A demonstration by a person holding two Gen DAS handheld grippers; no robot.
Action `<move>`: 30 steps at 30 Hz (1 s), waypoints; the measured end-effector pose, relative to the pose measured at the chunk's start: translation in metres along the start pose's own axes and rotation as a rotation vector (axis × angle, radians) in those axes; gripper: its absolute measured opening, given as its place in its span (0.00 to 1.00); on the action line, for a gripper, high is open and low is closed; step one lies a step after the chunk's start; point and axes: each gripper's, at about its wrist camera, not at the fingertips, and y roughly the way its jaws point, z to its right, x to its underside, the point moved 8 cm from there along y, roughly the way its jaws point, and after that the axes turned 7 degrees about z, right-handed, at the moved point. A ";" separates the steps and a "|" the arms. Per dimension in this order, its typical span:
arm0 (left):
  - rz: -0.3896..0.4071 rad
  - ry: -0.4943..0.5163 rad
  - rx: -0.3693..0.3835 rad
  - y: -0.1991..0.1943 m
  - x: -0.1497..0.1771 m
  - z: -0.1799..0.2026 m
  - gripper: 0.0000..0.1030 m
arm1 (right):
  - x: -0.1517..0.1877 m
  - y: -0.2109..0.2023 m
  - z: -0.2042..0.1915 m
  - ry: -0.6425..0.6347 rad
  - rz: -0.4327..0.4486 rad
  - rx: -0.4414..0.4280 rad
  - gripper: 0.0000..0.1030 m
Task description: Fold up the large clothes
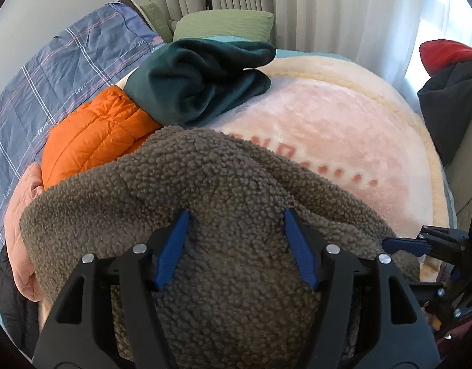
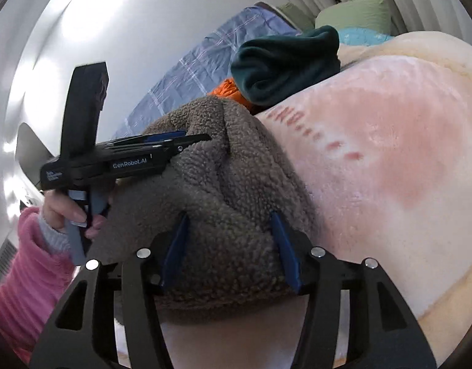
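Note:
A grey-brown fleece jacket (image 1: 211,184) lies bunched at the near edge of the bed, on a pink plush blanket (image 1: 343,129). My left gripper (image 1: 235,213) is open above it, its blue pads (image 1: 174,246) spread wide and sunk into the pile, with fleece filling the gap. The right wrist view shows that gripper (image 2: 196,137) from the side, resting on the jacket's (image 2: 223,184) raised top, held by a hand in a pink sleeve (image 2: 23,264). My right gripper (image 2: 228,215) has a thick fold of the fleece wedged between its pads (image 2: 285,249). Its tip (image 1: 405,246) meets the jacket's right edge.
An orange puffer jacket (image 1: 94,135) and a rolled dark green garment (image 1: 205,80) lie behind the fleece, a peach garment (image 1: 20,215) at its left. A blue checked quilt (image 1: 51,80) leans on the wall, with green pillows (image 1: 223,24) beyond. Dark and red clothes (image 1: 448,92) are piled at the right.

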 end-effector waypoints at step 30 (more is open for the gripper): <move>0.037 -0.083 -0.165 -0.021 -0.019 -0.105 0.53 | -0.002 0.006 -0.011 -0.095 -0.020 0.055 0.58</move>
